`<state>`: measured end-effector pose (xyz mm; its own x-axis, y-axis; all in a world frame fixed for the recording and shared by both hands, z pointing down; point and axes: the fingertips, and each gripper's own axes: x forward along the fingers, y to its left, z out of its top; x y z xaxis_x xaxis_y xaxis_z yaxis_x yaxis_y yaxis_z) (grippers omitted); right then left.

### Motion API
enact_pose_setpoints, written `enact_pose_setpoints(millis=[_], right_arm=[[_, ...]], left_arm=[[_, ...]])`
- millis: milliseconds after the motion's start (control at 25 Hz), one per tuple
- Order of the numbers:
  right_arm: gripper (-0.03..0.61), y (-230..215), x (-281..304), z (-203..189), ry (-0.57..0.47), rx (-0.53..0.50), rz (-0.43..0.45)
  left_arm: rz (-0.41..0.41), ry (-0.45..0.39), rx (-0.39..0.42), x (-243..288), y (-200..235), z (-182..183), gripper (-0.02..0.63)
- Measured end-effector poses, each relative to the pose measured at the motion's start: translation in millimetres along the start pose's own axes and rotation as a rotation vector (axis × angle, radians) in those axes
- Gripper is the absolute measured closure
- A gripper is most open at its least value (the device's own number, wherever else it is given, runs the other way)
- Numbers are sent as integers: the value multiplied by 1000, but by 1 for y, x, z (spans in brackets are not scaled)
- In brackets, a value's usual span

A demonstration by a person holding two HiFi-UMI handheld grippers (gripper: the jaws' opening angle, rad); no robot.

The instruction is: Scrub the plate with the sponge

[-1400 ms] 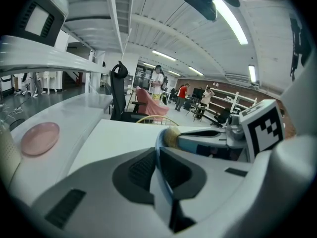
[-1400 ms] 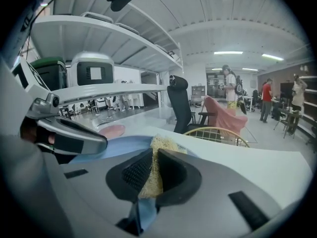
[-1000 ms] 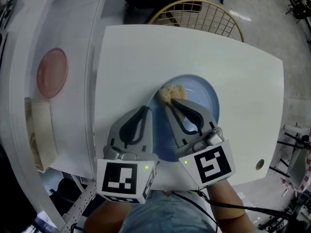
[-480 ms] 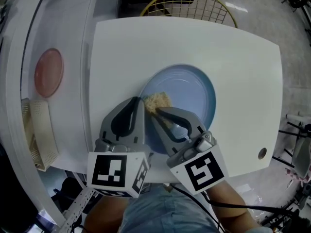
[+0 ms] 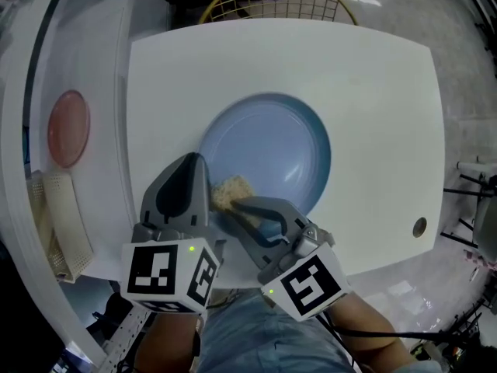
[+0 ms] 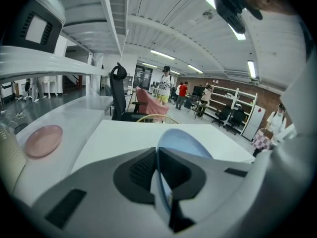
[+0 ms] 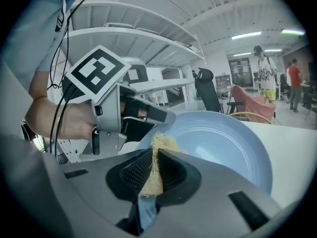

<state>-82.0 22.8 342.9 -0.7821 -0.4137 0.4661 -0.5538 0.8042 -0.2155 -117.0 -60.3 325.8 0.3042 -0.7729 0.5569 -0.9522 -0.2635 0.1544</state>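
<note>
Pressure should be kept even: the sponge (image 5: 230, 191), pinched in the right gripper (image 5: 239, 206), is pressed on the plate (image 5: 272, 142) just ahead, whose rim is clamped by the left gripper (image 5: 199, 165).

Even light is cast by ceiling strips (image 6: 251, 69). Faint glare is seen on the plate (image 5: 268, 154). Both gripper views are warped and darkened at the edges.

Glossy smooth plate (image 5: 272, 142), rough fibrous sponge (image 5: 230, 190), matt table (image 5: 373, 92)
</note>
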Motion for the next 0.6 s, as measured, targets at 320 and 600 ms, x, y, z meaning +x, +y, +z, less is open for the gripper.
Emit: enact_pose_setpoints(millis=[320, 600], right_arm=[[537, 0, -20, -29, 52, 28, -15], [537, -22, -44, -53, 100, 80, -111]], left_arm=[[-2, 3, 6, -3, -6, -3, 589], [-11, 5, 30, -1, -14, -3, 589]])
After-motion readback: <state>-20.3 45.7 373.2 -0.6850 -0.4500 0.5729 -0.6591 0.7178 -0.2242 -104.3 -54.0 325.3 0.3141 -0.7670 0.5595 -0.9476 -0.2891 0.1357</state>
